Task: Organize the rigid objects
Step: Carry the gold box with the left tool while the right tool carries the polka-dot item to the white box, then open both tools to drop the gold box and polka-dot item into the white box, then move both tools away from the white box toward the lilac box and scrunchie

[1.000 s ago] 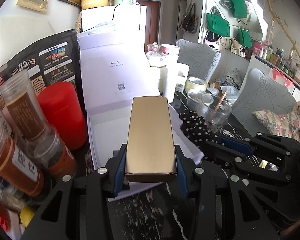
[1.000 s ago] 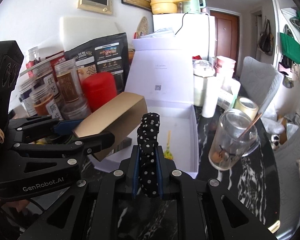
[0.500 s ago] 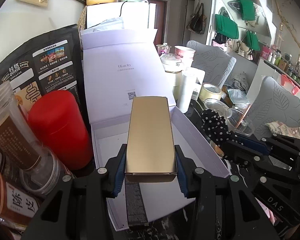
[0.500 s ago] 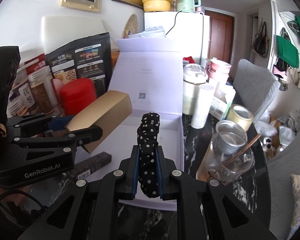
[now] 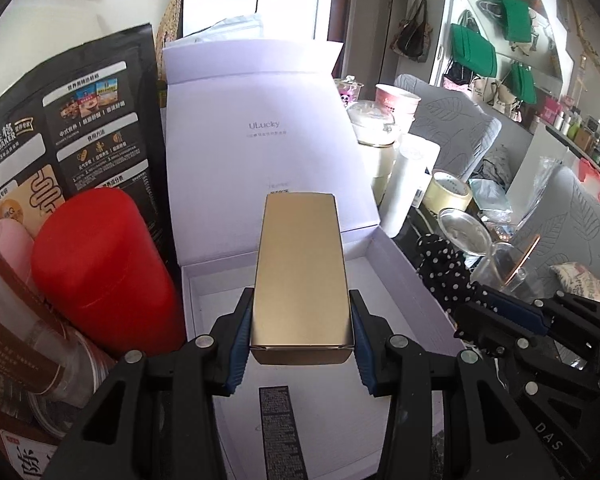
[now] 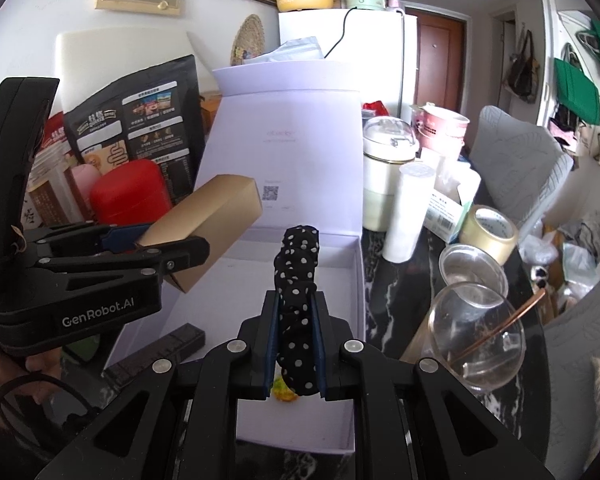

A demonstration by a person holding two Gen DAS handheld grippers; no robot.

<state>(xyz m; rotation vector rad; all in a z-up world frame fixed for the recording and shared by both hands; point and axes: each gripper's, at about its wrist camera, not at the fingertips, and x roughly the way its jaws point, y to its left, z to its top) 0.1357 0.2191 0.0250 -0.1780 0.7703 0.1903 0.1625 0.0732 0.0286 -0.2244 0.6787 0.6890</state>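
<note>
My left gripper (image 5: 302, 320) is shut on a long gold box (image 5: 302, 276) and holds it above the open white gift box (image 5: 396, 276). The gold box also shows in the right wrist view (image 6: 212, 224), tilted up over the gift box (image 6: 358, 276). My right gripper (image 6: 296, 320) is shut on a black scrunchie with white dots (image 6: 298, 280), over the gift box's front part. The scrunchie shows in the left wrist view (image 5: 444, 268) at the box's right wall. A dark slim box (image 5: 278, 432) lies on the gift box floor, also in the right wrist view (image 6: 160, 354).
A red canister (image 5: 100, 268) and jars stand left of the gift box, with a black oat bag (image 5: 68, 128) behind. Right of it stand a white tube (image 6: 406, 212), a tape roll (image 6: 488, 234), and a glass cup (image 6: 476, 328). The lid (image 5: 260, 132) stands upright behind.
Both grippers have moved forward over the gift box with their loads. The dark slim box has come into view on the box floor under the gold box.
</note>
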